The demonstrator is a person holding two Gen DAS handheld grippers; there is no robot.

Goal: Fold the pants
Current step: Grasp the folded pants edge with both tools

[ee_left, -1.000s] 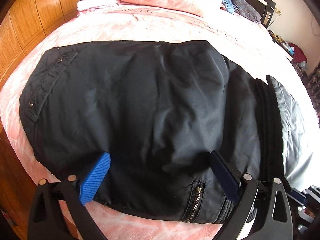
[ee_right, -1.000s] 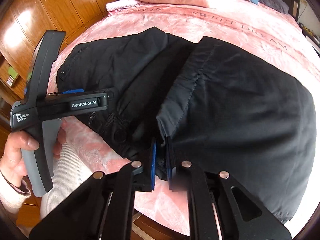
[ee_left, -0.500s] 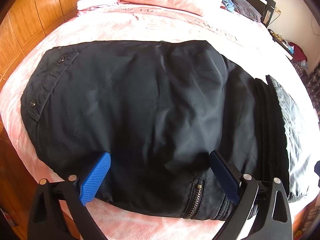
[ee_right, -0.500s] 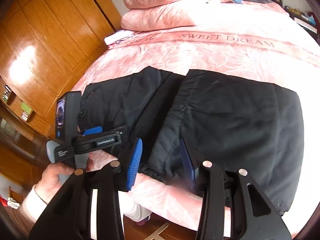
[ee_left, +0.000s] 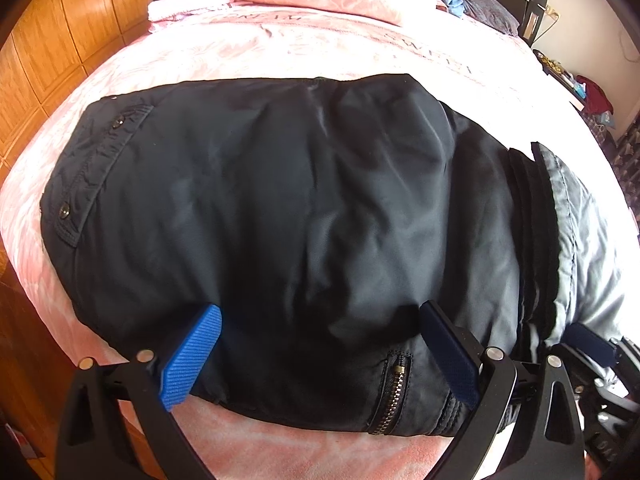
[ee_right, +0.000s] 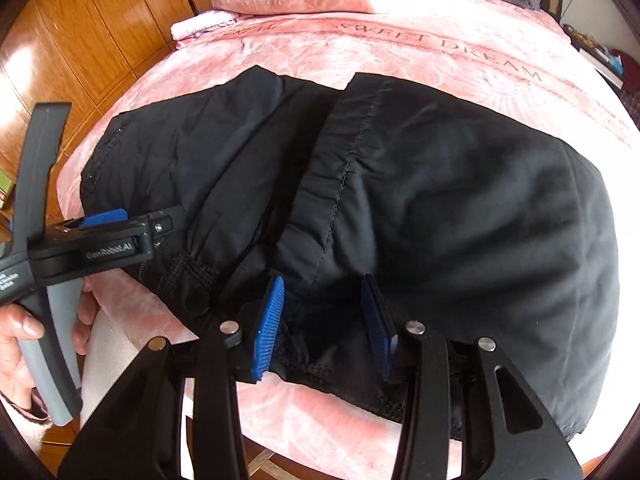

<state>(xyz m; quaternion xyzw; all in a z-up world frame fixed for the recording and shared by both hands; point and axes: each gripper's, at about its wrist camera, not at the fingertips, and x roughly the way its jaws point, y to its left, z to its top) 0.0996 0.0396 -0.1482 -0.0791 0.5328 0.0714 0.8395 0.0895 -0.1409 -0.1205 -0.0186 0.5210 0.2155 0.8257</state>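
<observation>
Black nylon pants [ee_left: 304, 216] folded on pink bed [ee_left: 320, 48]; left gripper [ee_left: 320, 344], right gripper [ee_right: 320, 320] fingers spread wide, gripping nothing, straddling near edge, likely released.

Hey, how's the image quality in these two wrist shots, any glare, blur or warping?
Left wrist view: strong fisheye bulge, daylight sheen on the black pants, the bedspread washed out pale. Right wrist view: same warping with dark corners, glare on the wooden wardrobe, the pants' folded leg nearly featureless black, slight softness near the right gripper.
</observation>
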